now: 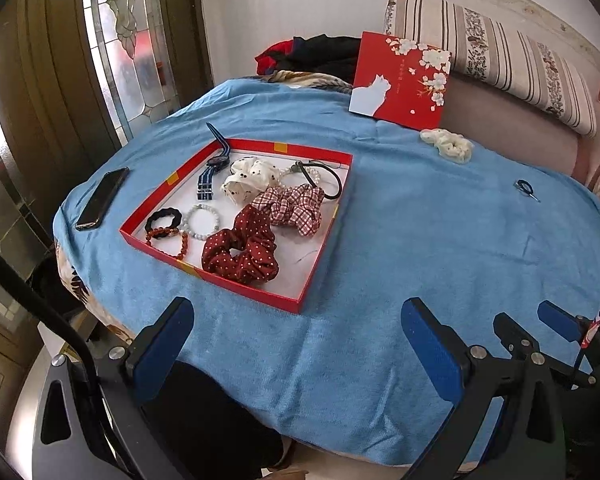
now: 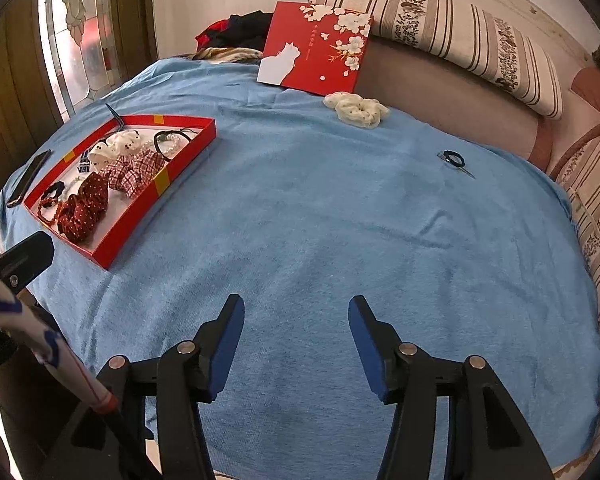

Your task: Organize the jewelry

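Both grippers [image 1: 298,334] [image 2: 296,334] empty, jaws apart above blue cloth [image 2: 320,220].

a blue cloth [image 2: 320,208] covers the table, striped sofa cushions [image 2: 452,24] behind, stained-glass window [image 1: 128,40] at left.

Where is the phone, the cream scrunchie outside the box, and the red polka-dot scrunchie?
phone [image 1: 102,199], left wrist view, middle of its dark screen
cream scrunchie [image 2: 357,109], right wrist view, its ruffled fabric
red polka-dot scrunchie [image 1: 242,248], left wrist view, its folded fabric
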